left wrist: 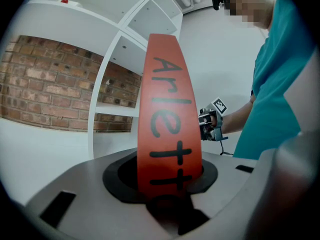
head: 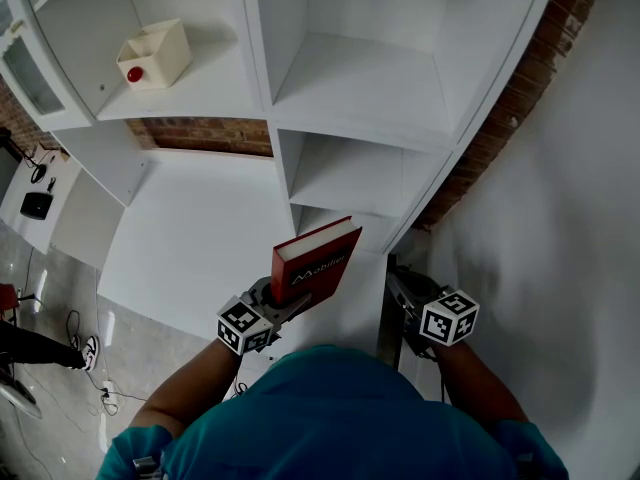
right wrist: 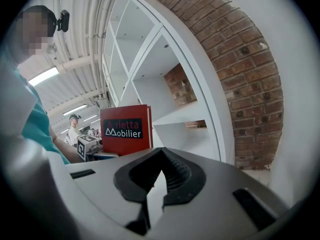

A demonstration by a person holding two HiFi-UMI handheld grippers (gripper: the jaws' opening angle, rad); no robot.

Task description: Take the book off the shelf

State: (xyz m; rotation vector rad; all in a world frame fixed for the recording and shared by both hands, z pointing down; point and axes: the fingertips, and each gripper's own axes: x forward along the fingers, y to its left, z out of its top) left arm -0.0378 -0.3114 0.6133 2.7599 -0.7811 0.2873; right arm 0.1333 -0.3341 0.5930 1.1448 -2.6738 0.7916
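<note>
A red hardcover book (head: 315, 258) with "Mobilier" on its cover is out in front of the white shelf unit (head: 350, 78), clear of its compartments. My left gripper (head: 292, 304) is shut on the book's lower end. In the left gripper view the red spine (left wrist: 169, 109) stands upright between the jaws of the left gripper (left wrist: 167, 186). My right gripper (head: 402, 290) hangs beside the shelf's right upright, apart from the book, its tips together on nothing. The right gripper view shows that gripper (right wrist: 161, 151) with the book (right wrist: 125, 129) off to its left.
A cream box (head: 155, 53) with a red ball on it sits in an upper-left compartment. Brick wall (head: 520, 98) runs behind the shelf's right edge. A white wall (head: 570, 248) is on the right. Floor with cables (head: 70, 338) lies at lower left.
</note>
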